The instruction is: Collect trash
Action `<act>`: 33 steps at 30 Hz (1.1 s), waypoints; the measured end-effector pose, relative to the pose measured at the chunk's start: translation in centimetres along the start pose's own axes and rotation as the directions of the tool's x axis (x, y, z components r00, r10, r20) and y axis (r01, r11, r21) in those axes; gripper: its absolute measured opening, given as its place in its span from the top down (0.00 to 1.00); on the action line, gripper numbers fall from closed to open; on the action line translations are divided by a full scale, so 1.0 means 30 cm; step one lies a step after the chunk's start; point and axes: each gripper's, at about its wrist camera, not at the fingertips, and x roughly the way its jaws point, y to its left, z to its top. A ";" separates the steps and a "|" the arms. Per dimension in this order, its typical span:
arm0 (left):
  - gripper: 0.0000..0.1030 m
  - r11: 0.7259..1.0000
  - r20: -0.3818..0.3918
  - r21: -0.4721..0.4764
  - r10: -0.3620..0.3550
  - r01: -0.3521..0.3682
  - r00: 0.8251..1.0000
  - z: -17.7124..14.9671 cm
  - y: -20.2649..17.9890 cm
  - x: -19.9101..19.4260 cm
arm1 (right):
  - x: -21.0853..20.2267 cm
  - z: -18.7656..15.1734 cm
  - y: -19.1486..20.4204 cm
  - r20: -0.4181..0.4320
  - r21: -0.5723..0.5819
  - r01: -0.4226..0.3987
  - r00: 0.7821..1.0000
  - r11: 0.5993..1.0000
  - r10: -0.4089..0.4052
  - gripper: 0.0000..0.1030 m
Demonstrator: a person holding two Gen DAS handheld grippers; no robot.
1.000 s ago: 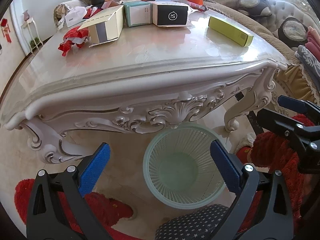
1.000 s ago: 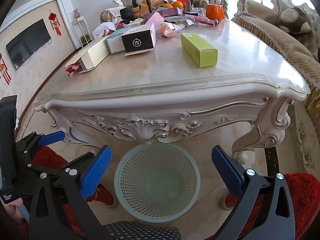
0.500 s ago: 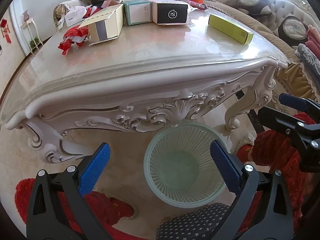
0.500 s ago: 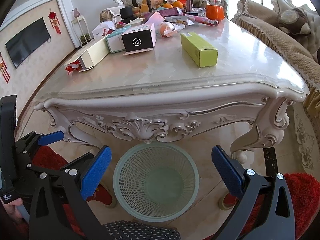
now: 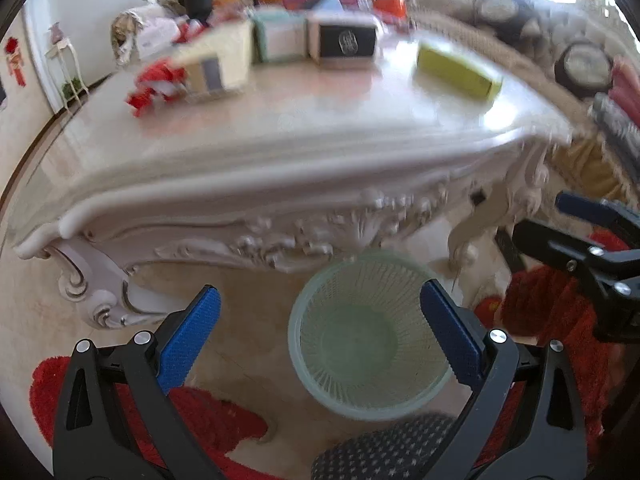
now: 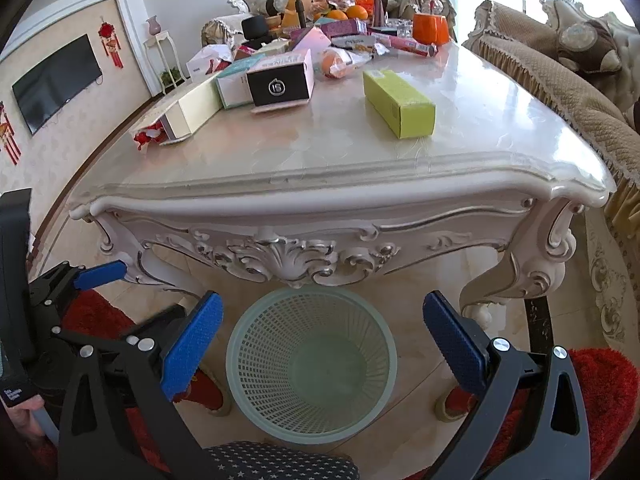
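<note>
Ornate table [image 6: 344, 168], both tongs [image 5: 320, 332] [image 6: 320, 340] spread, low

Ornate white carved table [image 6: 340, 184] on glossy beige floor [image 6: 404, 296]; wall-mounted television [image 6: 56, 80] left, tufted sofa [image 6: 568, 92] right, daylight behind.

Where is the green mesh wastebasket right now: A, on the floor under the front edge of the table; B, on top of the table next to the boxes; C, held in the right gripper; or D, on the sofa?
A: the wastebasket stands on the floor below the table's carved front edge, looks empty, and neither the left gripper nor the right gripper holds it, as both are open.
</note>
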 end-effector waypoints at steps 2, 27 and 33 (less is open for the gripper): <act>0.06 0.999 0.086 -0.049 -0.013 0.017 0.996 0.027 0.054 -0.051 | -0.023 0.033 -0.012 0.046 -0.014 0.011 0.999 1.000 -0.010 0.06; 0.06 0.989 0.143 -0.009 0.144 -0.144 0.979 0.595 0.211 0.208 | 0.239 0.402 -0.095 0.073 -0.217 0.040 0.997 0.975 -0.024 0.07; 0.54 0.987 0.080 0.029 0.155 -0.158 0.985 0.589 0.220 0.272 | 0.274 0.397 -0.092 0.049 -0.252 0.038 0.998 0.967 -0.027 0.30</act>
